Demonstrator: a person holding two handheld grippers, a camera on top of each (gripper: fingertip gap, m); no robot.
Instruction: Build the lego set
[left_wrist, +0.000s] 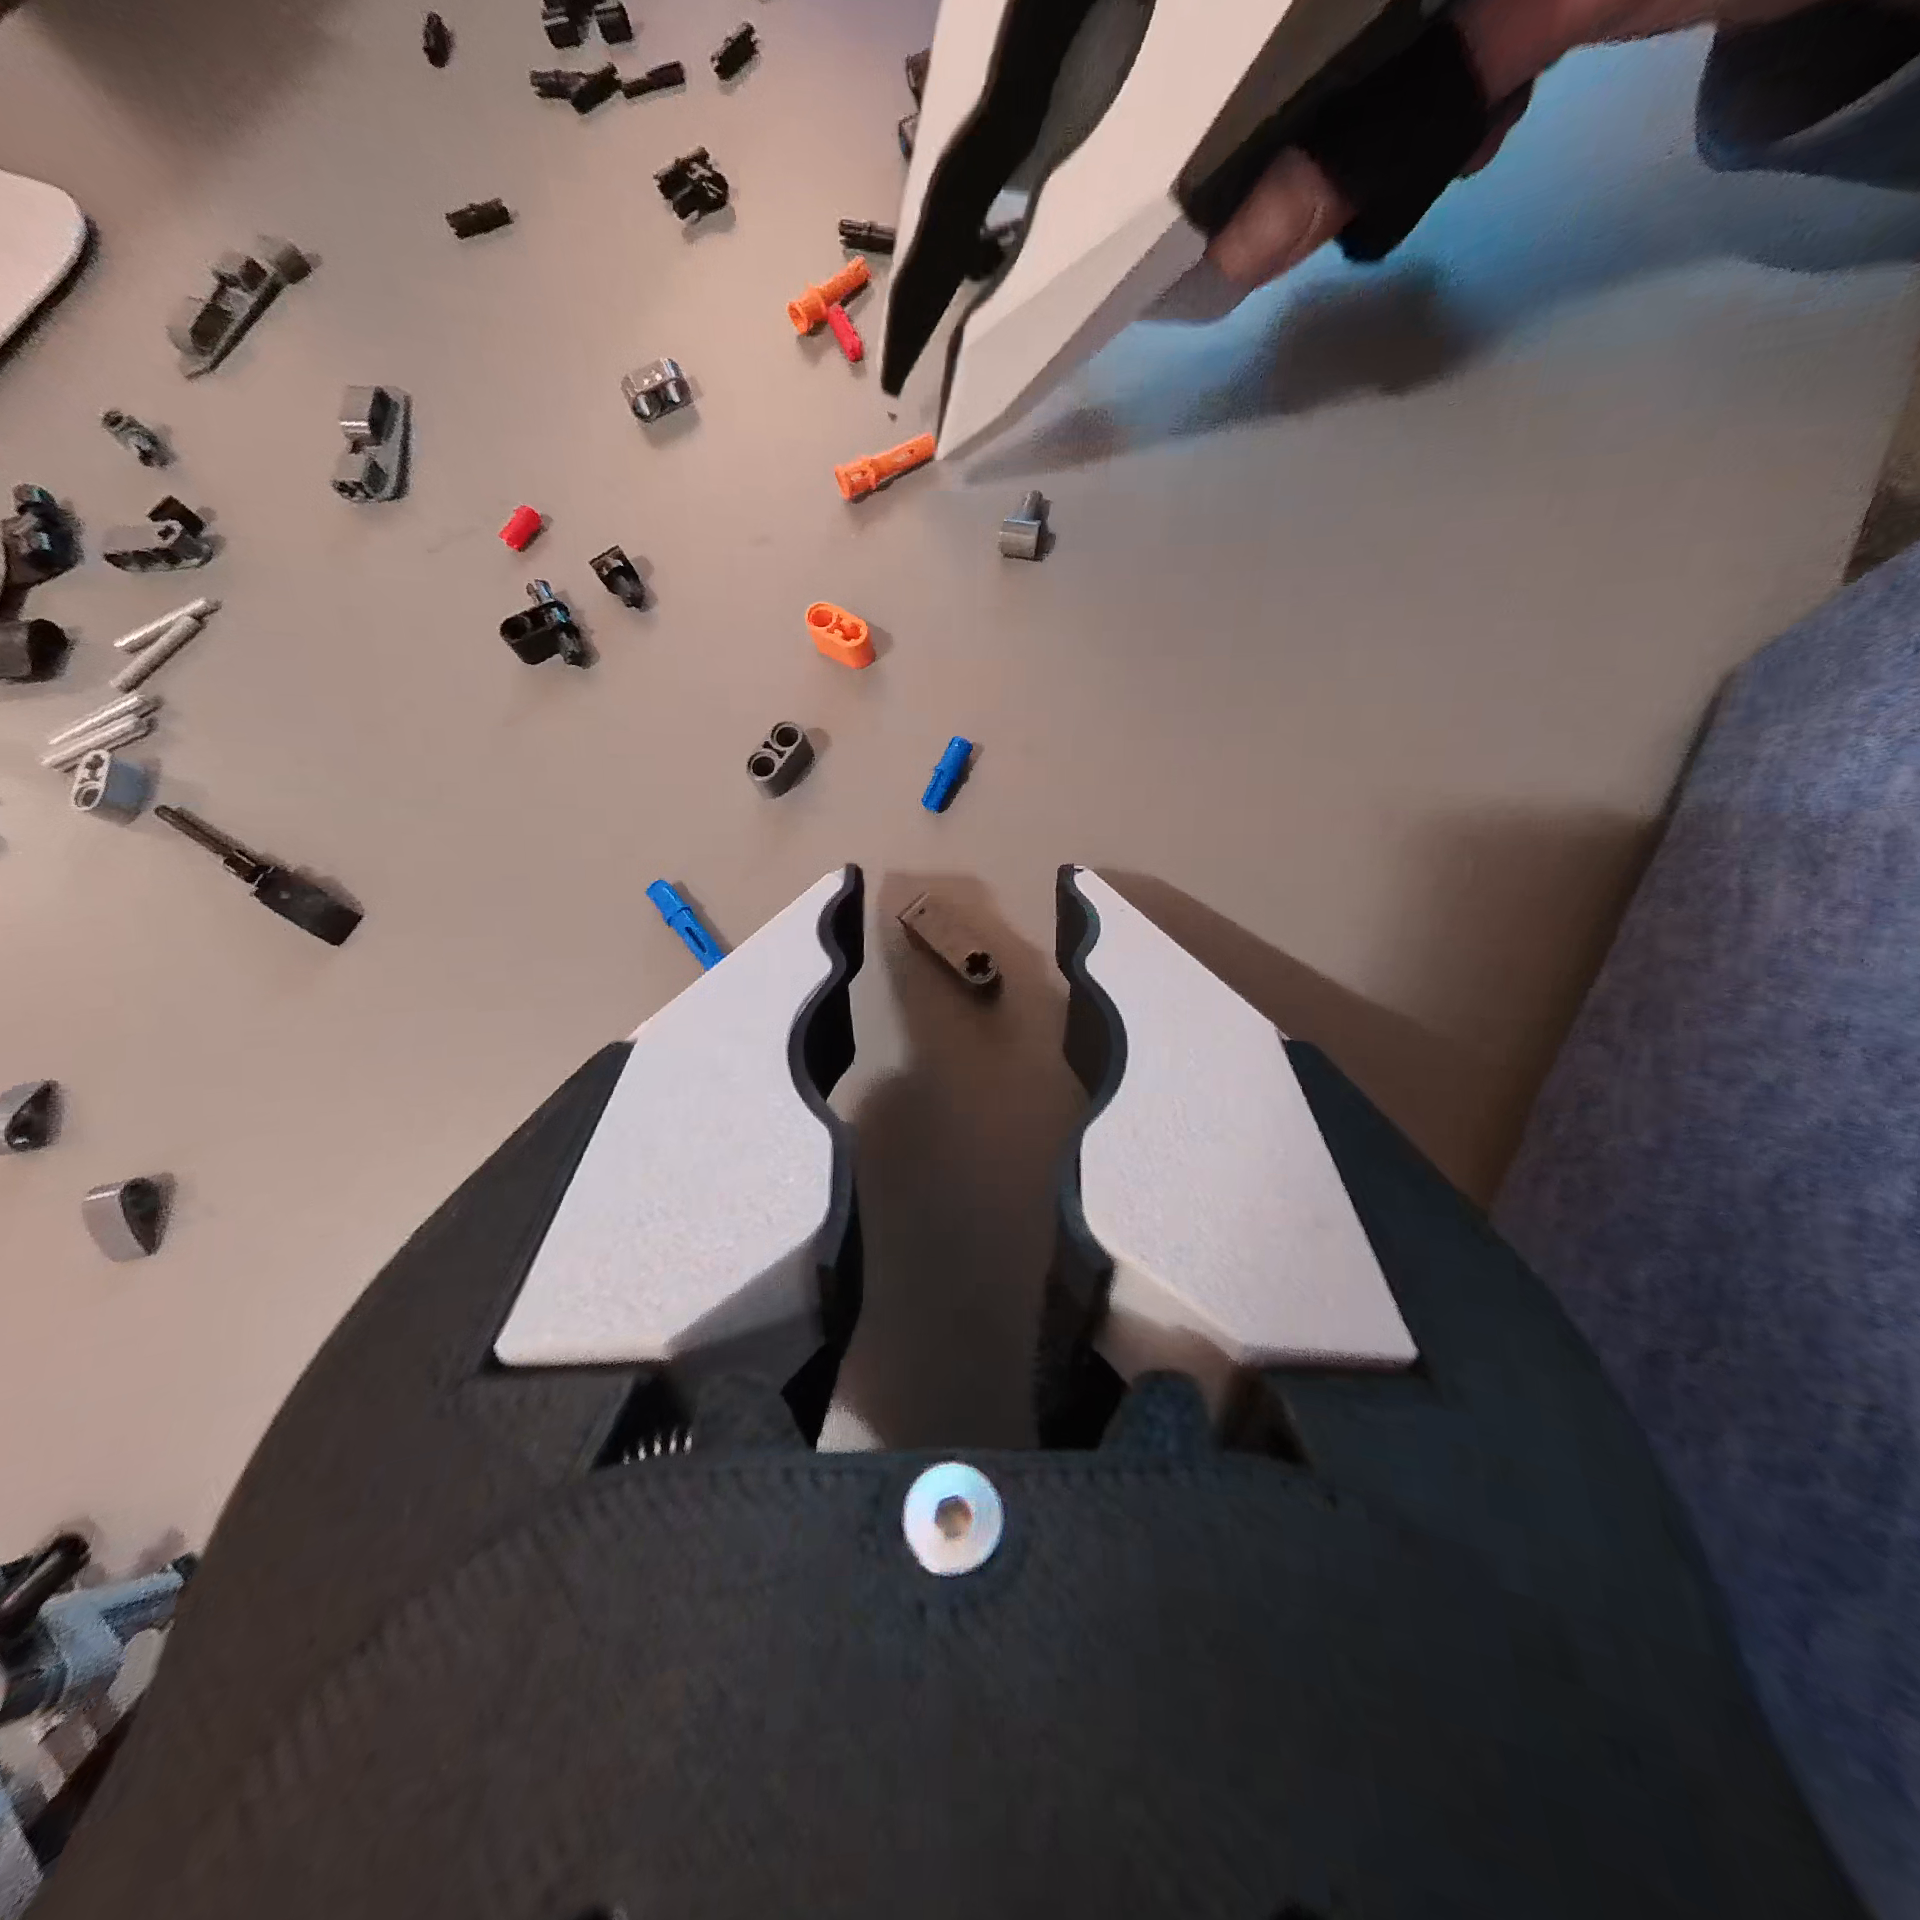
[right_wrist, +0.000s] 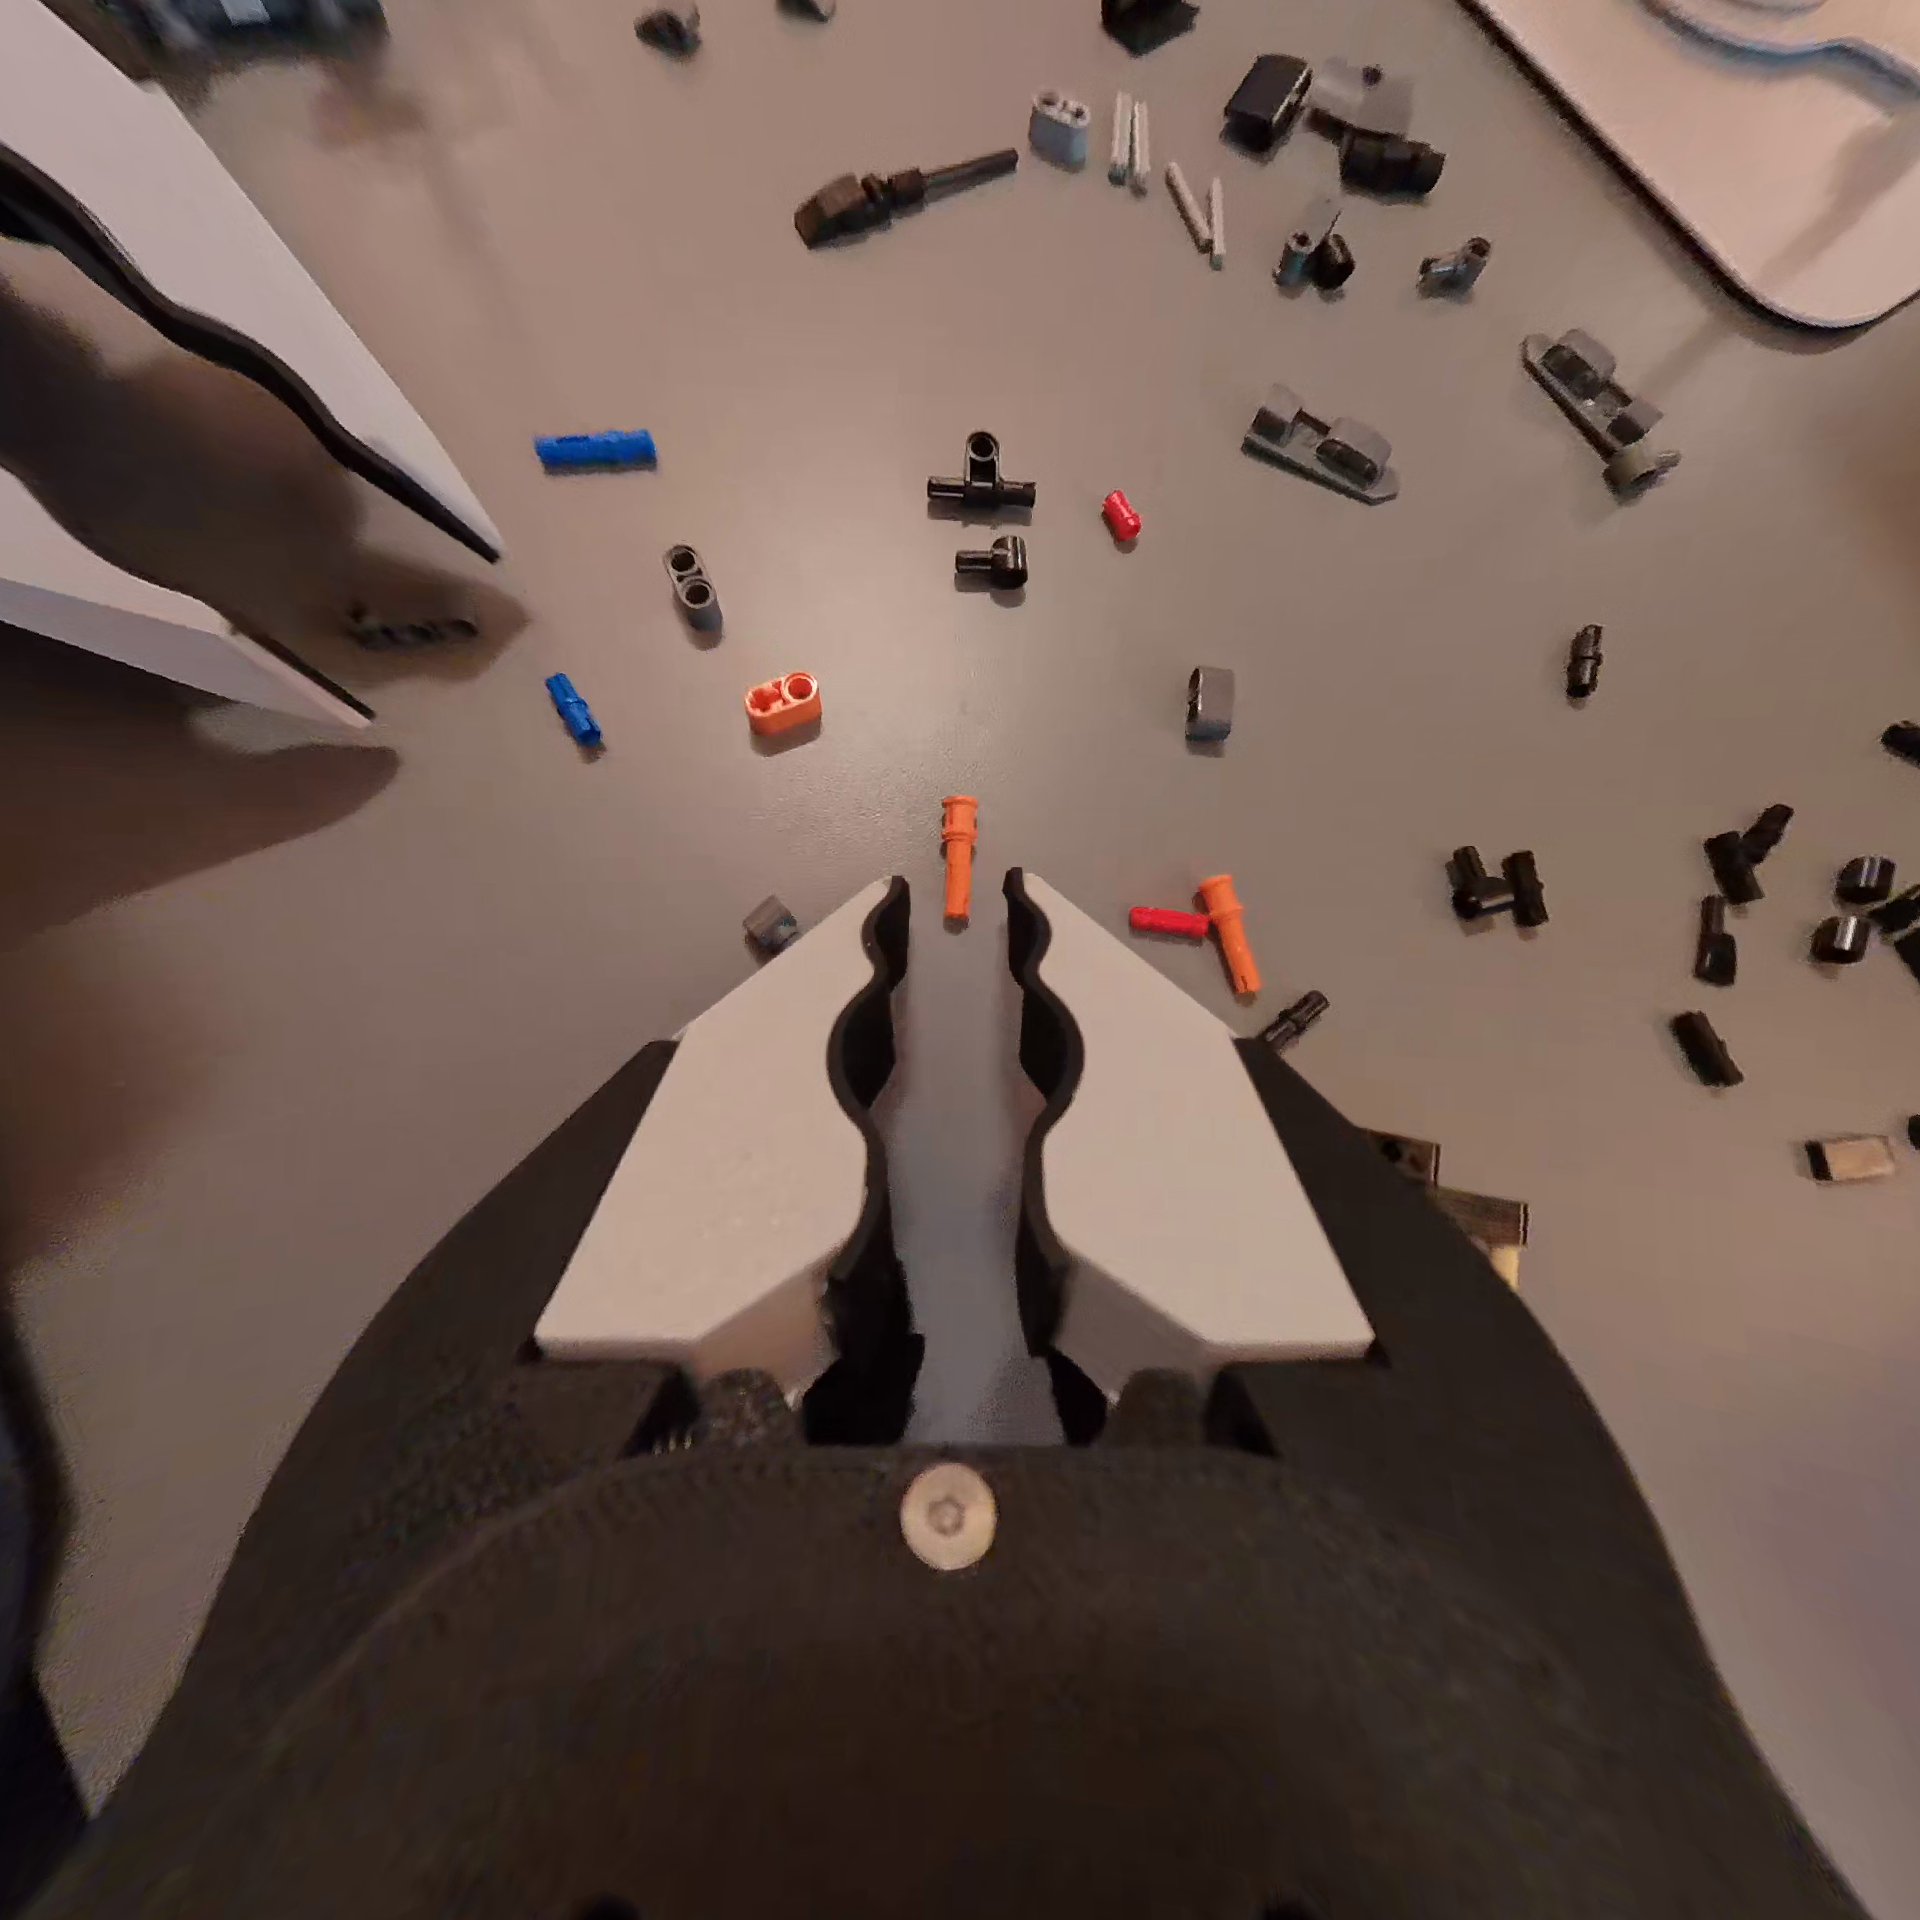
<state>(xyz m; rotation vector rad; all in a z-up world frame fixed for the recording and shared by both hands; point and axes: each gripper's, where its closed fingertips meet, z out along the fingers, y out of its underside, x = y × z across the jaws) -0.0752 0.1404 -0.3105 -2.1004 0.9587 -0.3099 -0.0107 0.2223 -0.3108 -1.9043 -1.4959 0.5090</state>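
Blur smears the far-off claw in each wrist view, so only pale fingers with black wavy liners read clearly there. Lego parts lie loose all over the grey bench (left_wrist: 1299, 675), none joined into a finished model that can be made out.

The left claw (left_wrist: 961, 894) hangs open just above the bench, gripping nothing. A small dark brown connector (left_wrist: 951, 943) with a cross-shaped hole in its end lies between the fingertips, apart from both. A blue pin (left_wrist: 684, 921) is half hidden under the left finger; a second blue pin (left_wrist: 947, 774) and a dark grey two-hole piece (left_wrist: 779, 758) lie just beyond, and an orange two-hole piece (left_wrist: 840, 634) farther still. At the left edge, grey and black parts are cut off by the frame. At right, blue-grey fabric (left_wrist: 1745, 1143) covers the corner.

The right claw (right_wrist: 956, 899) is also open and empty, its gap narrower. A long orange pin (right_wrist: 958, 857) lies on the bench pointing away, its near end between the fingertips, touching neither as far as can be seen. To the right, a red pin (right_wrist: 1164, 920) touches another orange pin (right_wrist: 1229, 932). A small grey piece (right_wrist: 770, 923) is partly hidden behind the left finger. A pale rounded tray (right_wrist: 1704, 177) is cut off in the far right corner.
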